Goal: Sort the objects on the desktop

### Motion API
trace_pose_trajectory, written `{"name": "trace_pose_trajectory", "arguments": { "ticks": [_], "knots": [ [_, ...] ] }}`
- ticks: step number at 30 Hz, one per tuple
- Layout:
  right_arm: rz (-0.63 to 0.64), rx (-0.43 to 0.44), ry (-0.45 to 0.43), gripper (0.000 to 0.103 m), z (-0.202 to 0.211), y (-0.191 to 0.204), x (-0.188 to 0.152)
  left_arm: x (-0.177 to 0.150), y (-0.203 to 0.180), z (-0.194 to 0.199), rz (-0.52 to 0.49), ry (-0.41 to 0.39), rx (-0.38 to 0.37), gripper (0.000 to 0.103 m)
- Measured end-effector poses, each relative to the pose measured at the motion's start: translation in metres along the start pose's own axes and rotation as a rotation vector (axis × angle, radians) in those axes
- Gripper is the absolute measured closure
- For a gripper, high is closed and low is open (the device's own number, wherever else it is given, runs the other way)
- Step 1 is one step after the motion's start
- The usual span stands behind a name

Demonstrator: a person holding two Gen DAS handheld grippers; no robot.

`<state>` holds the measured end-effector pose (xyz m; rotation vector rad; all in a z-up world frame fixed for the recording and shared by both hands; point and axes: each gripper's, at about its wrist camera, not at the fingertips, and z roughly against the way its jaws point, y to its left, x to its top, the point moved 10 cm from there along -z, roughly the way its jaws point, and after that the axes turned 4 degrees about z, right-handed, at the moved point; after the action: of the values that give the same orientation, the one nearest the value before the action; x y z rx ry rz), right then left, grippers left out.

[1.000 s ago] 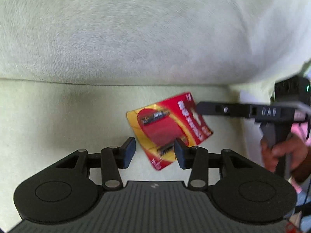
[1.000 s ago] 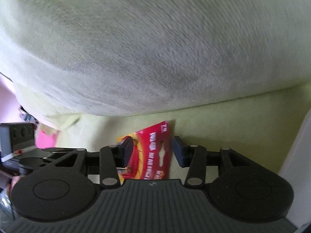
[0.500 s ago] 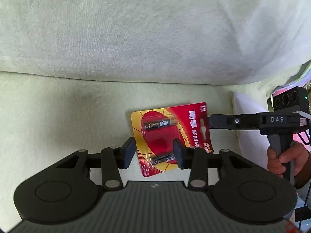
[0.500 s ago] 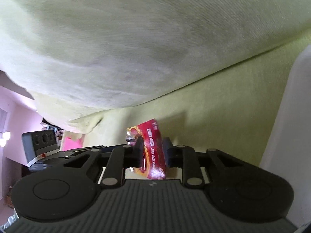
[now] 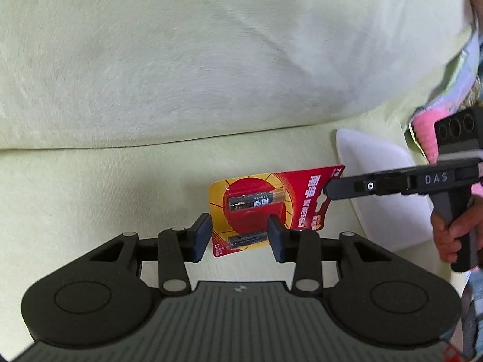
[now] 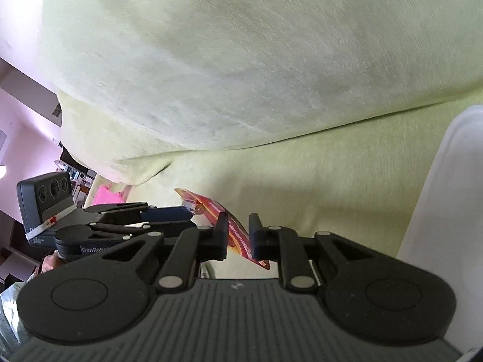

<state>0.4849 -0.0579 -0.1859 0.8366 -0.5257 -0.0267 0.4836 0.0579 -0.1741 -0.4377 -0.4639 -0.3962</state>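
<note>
Left wrist view, surface: a pale green sofa seat (image 5: 90,211) runs under the fingers, with a bulging back cushion (image 5: 211,60) beyond them.
Left wrist view, task thing: the battery card (image 5: 265,208), red and yellow with two cells under blister, stands ahead of the fingertips, held off the seat.
Left wrist view, left gripper (image 5: 238,236): fingers spread and holding nothing; the card's lower edge shows in the gap between them (contact cannot be told).
Left wrist view, surroundings: a white tray (image 5: 374,175) lies right of the fingers; a hand (image 5: 452,229) grips the other tool's handle.
Right wrist view, surface: same seat and cushion; a pink-walled room (image 6: 18,120) far left.
Right wrist view, right gripper (image 6: 238,235): fingers clamped on the card's top edge, seen edge-on.
Right wrist view, in the way: the left tool sits just left of the fingers; the white tray's rim (image 6: 446,181) fills the right.
</note>
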Motion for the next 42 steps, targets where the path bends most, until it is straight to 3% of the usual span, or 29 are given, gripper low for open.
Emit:
{"name": "trace_pose_trajectory", "arguments": {
  "ticks": [10, 18, 25, 32, 42],
  "knots": [
    [0.034, 0.016, -0.058, 0.089, 0.062, 0.031, 0.006, -0.001, -0.033, 0.048, -0.049, -0.072, 0.008, 0.058],
    [0.038, 0.065, -0.108, 0.089, 0.119, 0.074, -0.010, -0.019, -0.071, 0.102, -0.079, -0.125, 0.001, 0.058],
    [0.041, 0.092, -0.087, 0.089, 0.164, 0.107, -0.053, -0.065, -0.100, 0.139, -0.075, -0.129, 0.015, 0.058],
    [-0.008, 0.104, -0.009, 0.089, 0.175, 0.112, -0.112, -0.119, -0.124, 0.167, -0.060, -0.121, 0.038, 0.058],
    [-0.080, 0.105, 0.047, 0.088, 0.194, 0.109, -0.173, -0.178, -0.149, 0.173, 0.008, -0.093, -0.002, 0.058]
  ]
}}
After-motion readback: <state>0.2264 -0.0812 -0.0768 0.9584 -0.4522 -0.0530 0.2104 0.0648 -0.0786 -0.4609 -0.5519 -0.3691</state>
